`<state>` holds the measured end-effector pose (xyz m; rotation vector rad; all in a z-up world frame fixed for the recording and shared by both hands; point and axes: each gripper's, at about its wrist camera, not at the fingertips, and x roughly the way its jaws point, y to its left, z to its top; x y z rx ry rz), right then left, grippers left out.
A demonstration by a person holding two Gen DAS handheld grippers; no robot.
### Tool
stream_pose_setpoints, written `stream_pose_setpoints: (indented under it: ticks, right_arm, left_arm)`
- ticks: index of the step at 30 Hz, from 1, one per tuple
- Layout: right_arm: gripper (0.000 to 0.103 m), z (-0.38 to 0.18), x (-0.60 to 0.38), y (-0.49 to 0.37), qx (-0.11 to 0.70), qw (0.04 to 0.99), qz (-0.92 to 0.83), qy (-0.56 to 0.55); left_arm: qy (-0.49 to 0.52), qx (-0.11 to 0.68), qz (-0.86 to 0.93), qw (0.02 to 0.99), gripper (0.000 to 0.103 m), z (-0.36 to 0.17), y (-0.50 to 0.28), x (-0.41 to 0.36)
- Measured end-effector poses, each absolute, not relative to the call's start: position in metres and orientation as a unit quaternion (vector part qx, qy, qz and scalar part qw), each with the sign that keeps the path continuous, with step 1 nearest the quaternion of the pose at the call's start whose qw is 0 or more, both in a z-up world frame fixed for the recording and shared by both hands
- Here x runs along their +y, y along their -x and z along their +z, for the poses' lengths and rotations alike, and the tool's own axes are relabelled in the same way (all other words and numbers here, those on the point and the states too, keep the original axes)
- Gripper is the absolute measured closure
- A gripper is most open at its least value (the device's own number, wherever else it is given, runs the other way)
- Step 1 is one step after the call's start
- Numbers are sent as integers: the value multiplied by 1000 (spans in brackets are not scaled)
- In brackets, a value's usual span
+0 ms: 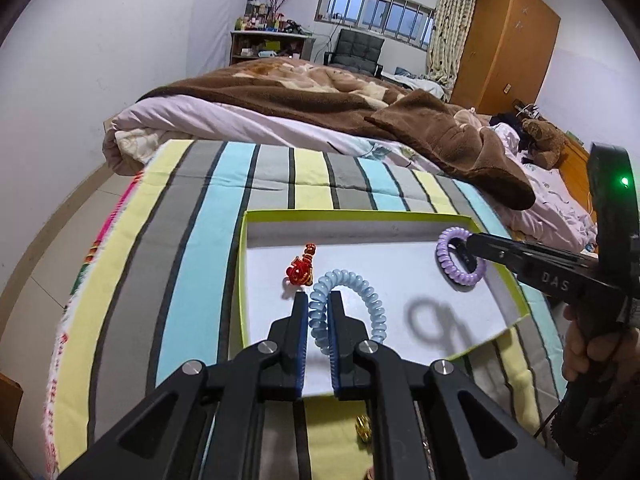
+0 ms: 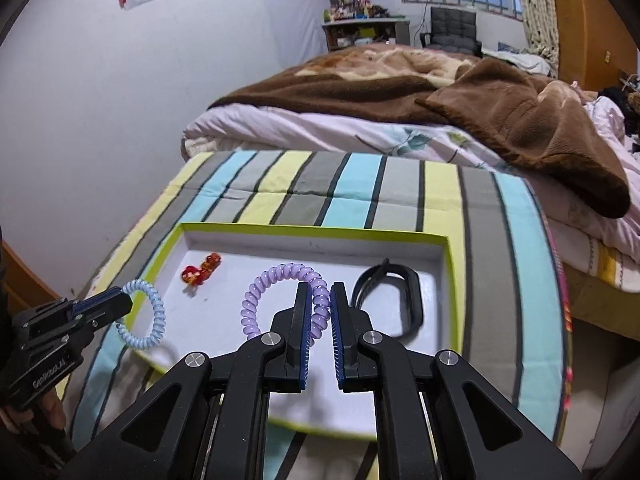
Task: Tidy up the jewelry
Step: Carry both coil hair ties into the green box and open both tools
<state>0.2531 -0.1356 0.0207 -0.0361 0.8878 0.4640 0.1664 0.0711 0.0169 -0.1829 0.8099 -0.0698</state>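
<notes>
Over the green-edged box (image 2: pixel 448 264) on the striped cloth (image 1: pixel 192 216), two coil hair ties are held up. On the left, the blue coil (image 1: pixel 352 304) is pinched in the left gripper (image 1: pixel 318 300). On the right, the purple coil (image 2: pixel 280 292) is pinched in the right gripper (image 2: pixel 320 292). Both likely need lowering and letting go beside the red charm (image 1: pixel 298 270). A black band (image 2: pixel 396 292) is shown only by the right view, a gold trinket (image 1: pixel 362 426) only by the left.

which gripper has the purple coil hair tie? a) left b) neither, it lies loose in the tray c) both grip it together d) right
d: the right gripper has its fingers closed on the purple coil hair tie, held above the white tray, while the left gripper holds the blue coil hair tie instead.
</notes>
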Motion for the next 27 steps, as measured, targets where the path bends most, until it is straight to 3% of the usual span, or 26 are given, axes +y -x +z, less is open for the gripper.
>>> stream_pose_setpoints:
  ticks: [23,27]
  right_arm:
    - [93,-21,-114,-298,460,861,213,45]
    - [93,-22,-111,-297,459,860,216,47]
  left_arm:
    - [94,433,-23,896,93,-17,-195,73]
    - [95,432,-23,897,87,-18,-195,74]
